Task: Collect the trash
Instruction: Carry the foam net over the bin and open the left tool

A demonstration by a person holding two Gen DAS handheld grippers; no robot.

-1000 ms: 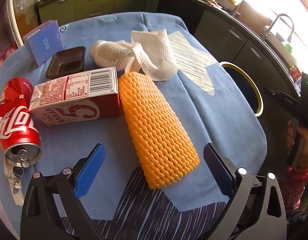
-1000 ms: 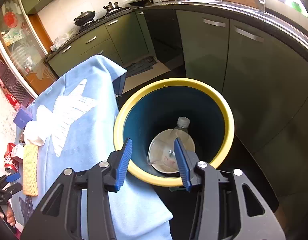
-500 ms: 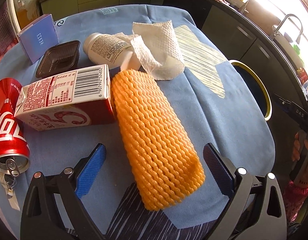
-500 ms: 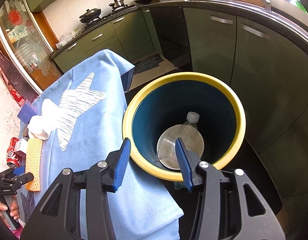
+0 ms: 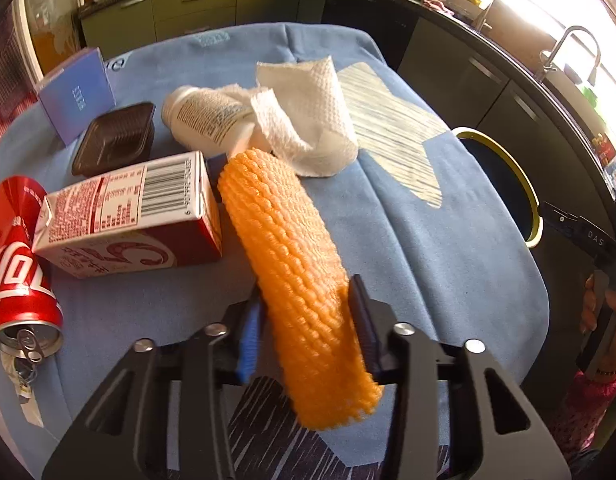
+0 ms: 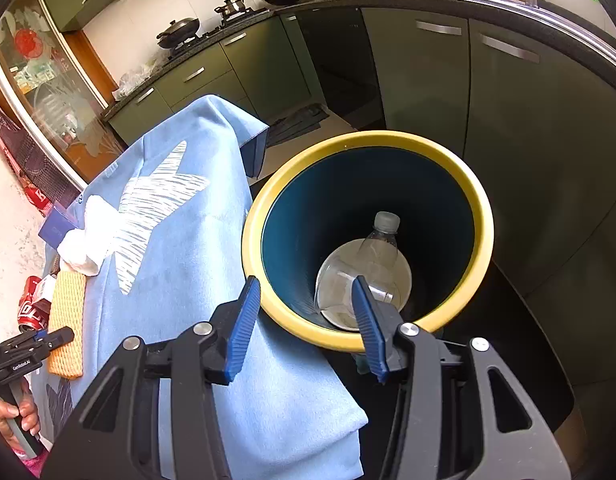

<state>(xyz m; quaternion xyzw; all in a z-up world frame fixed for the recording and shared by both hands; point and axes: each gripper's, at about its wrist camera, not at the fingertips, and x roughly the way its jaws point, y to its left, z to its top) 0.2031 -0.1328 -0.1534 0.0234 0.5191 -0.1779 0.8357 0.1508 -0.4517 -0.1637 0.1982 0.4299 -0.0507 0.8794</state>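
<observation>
An orange foam net sleeve [image 5: 291,264] lies on the blue-clothed table [image 5: 428,248]. My left gripper [image 5: 305,296] is closing on its near end, and both blue pads press its sides. The sleeve [image 6: 65,320] and the left gripper [image 6: 47,340] also show at the right wrist view's left edge. Beside the table stands a yellow-rimmed blue bin [image 6: 368,138] with a clear plastic bottle [image 6: 372,264] at the bottom. My right gripper [image 6: 305,284] hangs open over the bin's near rim, nothing between its fingers.
Left of the sleeve lie a red-and-white carton [image 5: 127,216] and a red cola can [image 5: 15,264]. Behind them are a white bottle [image 5: 203,120], a paper towel [image 5: 308,120], a black tray [image 5: 115,138] and a blue box [image 5: 75,96]. Green kitchen cabinets [image 6: 420,80] stand behind the bin.
The left gripper's jaws have come together from wide open onto the near end of the orange sleeve. The right gripper stays open over the bin, almost unmoved.
</observation>
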